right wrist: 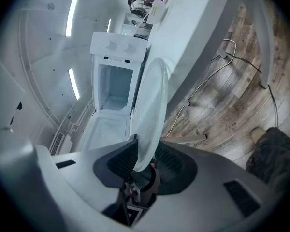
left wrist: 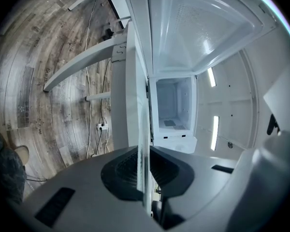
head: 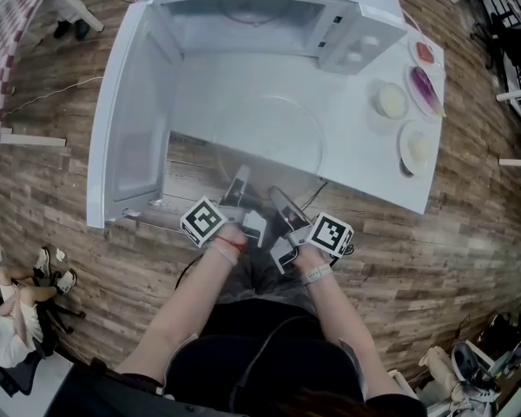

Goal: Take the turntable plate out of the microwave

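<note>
**A:** Start nearest. What are the two grippers doing?

**B:** The left gripper (left wrist: pixel 144 166) has its jaws narrow, and both pads pinch the near rim of the turntable plate (head: pixel 269 133). The right gripper (right wrist: pixel 142 159) is just beside it on the right. Its jaws stand wide, with the same rim between them, but the pads don't press on it.

**A:** So where is the plate?

**B:** It's outside the oven, lying flat over the white table (head: pixel 365 176) in front of the cavity. Its near rim sticks out past the table's near edge, and the wooden floor (head: pixel 469 259) shows through the glass there. I cannot tell whether the far part rests on the tabletop.

**A:** What's beside it?

**B:** On the right side of the table there are four small dishes, well apart from the plate. Going from near to far, they are a pale dish (head: pixel 415 146), a cream one (head: pixel 392 100), a purple-streaked one (head: pixel 424 89) and a red-spotted one (head: pixel 424 52).

**A:** And the far end?

**B:** The microwave (head: pixel 269 16) stands there with its cavity bare. Its door (head: pixel 126 120) is swung open on the left and reaches towards the near edge.
</note>
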The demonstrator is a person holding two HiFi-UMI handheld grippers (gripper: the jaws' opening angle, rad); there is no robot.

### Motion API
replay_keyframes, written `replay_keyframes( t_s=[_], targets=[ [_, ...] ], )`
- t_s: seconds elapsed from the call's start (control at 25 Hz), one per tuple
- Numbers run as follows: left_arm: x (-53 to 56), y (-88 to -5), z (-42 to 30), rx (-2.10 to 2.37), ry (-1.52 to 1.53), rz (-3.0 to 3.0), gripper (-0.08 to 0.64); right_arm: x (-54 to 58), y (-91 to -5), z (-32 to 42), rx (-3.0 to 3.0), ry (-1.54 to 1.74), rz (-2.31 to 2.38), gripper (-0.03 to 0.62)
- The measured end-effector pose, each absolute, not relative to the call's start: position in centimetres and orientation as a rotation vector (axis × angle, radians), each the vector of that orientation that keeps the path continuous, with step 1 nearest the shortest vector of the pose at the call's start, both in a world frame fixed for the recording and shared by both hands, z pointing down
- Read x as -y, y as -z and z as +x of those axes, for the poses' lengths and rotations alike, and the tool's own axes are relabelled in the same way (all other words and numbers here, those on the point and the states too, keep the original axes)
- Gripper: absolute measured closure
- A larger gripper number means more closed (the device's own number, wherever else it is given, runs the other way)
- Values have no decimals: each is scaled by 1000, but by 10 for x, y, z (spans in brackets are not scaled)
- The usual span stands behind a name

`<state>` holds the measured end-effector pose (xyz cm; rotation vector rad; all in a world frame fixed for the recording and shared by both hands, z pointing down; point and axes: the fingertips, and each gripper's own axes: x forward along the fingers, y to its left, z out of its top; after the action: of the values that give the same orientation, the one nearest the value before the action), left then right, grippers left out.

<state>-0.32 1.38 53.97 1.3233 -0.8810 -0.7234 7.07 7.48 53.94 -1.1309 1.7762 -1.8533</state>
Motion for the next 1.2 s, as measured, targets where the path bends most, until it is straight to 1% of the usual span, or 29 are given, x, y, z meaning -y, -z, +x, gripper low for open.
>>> replay_keyframes(
  t_s=[0.04,0.08,0.4,1.2],
  targets=[
    [-15,-542,-4,895,701,1327,525,-75,-540,70,-1762,1858,-1130,477],
    [-16,-544,-5,905,681,1330,525,-75,-540,70,-1748,1861,-1130,510],
    [-11,-541,-2,912,629,1393,523,-74,-541,73,-1670,1860,-1106,532],
    [-24,-544,11,811,469,1507,499,-49,-544,90,-1597,1803,-1117,540]
  ],
)
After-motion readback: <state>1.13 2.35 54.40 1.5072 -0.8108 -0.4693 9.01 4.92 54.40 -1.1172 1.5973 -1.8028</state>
